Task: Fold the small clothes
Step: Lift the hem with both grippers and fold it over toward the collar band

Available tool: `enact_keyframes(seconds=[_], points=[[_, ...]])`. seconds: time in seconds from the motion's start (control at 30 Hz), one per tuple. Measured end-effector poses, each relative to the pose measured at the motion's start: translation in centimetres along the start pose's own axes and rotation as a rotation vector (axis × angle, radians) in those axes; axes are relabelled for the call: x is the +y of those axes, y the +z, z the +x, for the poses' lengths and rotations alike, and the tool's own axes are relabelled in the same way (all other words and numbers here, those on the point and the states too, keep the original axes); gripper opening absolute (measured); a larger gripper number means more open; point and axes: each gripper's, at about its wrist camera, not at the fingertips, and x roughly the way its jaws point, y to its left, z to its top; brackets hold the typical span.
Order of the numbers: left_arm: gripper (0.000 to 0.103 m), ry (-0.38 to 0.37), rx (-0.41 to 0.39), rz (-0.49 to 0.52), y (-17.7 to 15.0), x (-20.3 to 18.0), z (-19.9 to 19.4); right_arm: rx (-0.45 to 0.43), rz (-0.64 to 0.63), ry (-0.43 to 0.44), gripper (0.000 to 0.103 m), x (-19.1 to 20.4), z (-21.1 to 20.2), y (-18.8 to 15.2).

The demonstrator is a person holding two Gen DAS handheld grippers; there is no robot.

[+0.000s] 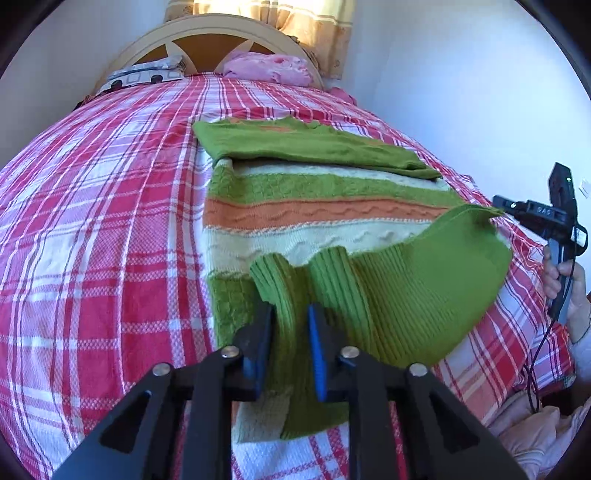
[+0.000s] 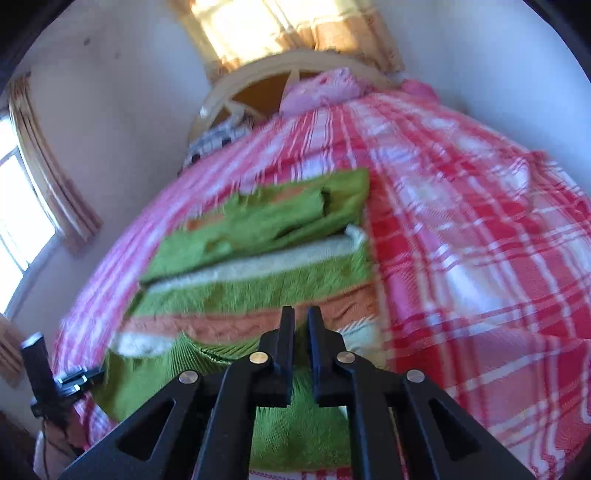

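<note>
A small knitted sweater with green, orange and cream stripes lies on the red plaid bed. One green sleeve is folded across its far end. My left gripper is shut on the ribbed green hem, lifted off the bed. In the right wrist view the sweater lies ahead, blurred. My right gripper has its jaws almost together over the green hem; I cannot tell if cloth is between them. The right gripper also shows at the right edge of the left wrist view.
A pink pillow and a patterned pillow lie by the headboard. White walls flank the bed. A curtained window is on the left of the right wrist view.
</note>
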Motion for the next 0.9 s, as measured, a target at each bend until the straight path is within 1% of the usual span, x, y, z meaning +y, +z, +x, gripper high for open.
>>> enact_keyframes(seconds=[0.07, 0.17, 0.2, 0.23, 0.3, 0.4, 0.47, 0.57, 0.6, 0.63, 0.7, 0.77, 0.8, 0.83, 0.87, 0.9], points=[[0.03, -0.007, 0.007, 0.0, 0.1, 0.0, 0.2, -0.03, -0.017, -0.05, 0.008, -0.5, -1.2, 0.2], [0.041, -0.023, 0.013, -0.012, 0.4, -0.1, 0.8, -0.015, -0.043, -0.089, 0.012, -1.5, -1.8, 0.3], [0.046, -0.029, 0.013, -0.015, 0.6, -0.2, 0.9, 0.0, -0.05, -0.097, 0.017, -1.7, -1.7, 0.2], [0.047, -0.031, 0.012, -0.013, 0.6, -0.4, 1.1, 0.014, -0.055, -0.102, 0.026, -1.9, -1.6, 0.0], [0.053, -0.025, 0.01, -0.006, 0.6, -0.7, 1.2, 0.04, -0.062, -0.097, 0.035, -2.0, -1.1, -0.3], [0.053, -0.008, 0.008, -0.003, 0.6, -1.0, 1.1, 0.068, -0.085, -0.051, 0.036, -1.7, -0.2, -0.5], [0.053, -0.01, 0.01, -0.012, 0.5, -0.9, 1.0, 0.09, -0.137, -0.029, 0.036, -0.5, 0.9, -0.6], [0.053, -0.023, 0.015, -0.027, 0.5, -0.7, 1.0, 0.116, -0.24, -0.044, 0.036, 1.7, 2.8, -0.8], [0.054, -0.025, 0.017, -0.029, 0.5, -0.7, 1.0, 0.12, -0.262, -0.056, 0.041, 2.3, 3.3, -0.9], [0.055, -0.033, 0.019, -0.035, 0.6, -0.6, 1.0, 0.126, -0.287, -0.071, 0.049, 2.8, 3.9, -1.0], [0.058, -0.038, 0.02, -0.038, 0.6, -0.7, 1.0, 0.142, -0.304, -0.069, 0.059, 3.2, 4.8, -1.2], [0.059, -0.026, 0.018, -0.03, 0.5, -1.0, 1.0, 0.179, -0.309, -0.041, 0.059, 3.4, 5.6, -1.5], [0.058, -0.019, 0.016, -0.025, 0.5, -1.1, 1.0, 0.194, -0.317, -0.031, 0.059, 3.5, 5.9, -1.7], [0.057, -0.013, 0.013, -0.017, 0.4, -1.3, 1.0, 0.186, -0.336, -0.044, 0.059, 3.7, 5.9, -2.0], [0.053, -0.009, 0.014, -0.012, 0.4, -1.5, 1.0, 0.185, -0.343, -0.048, 0.058, 3.8, 5.9, -2.0], [0.048, -0.009, 0.016, -0.01, 0.3, -1.5, 1.0, 0.183, -0.35, -0.054, 0.05, 3.9, 5.8, -2.0]])
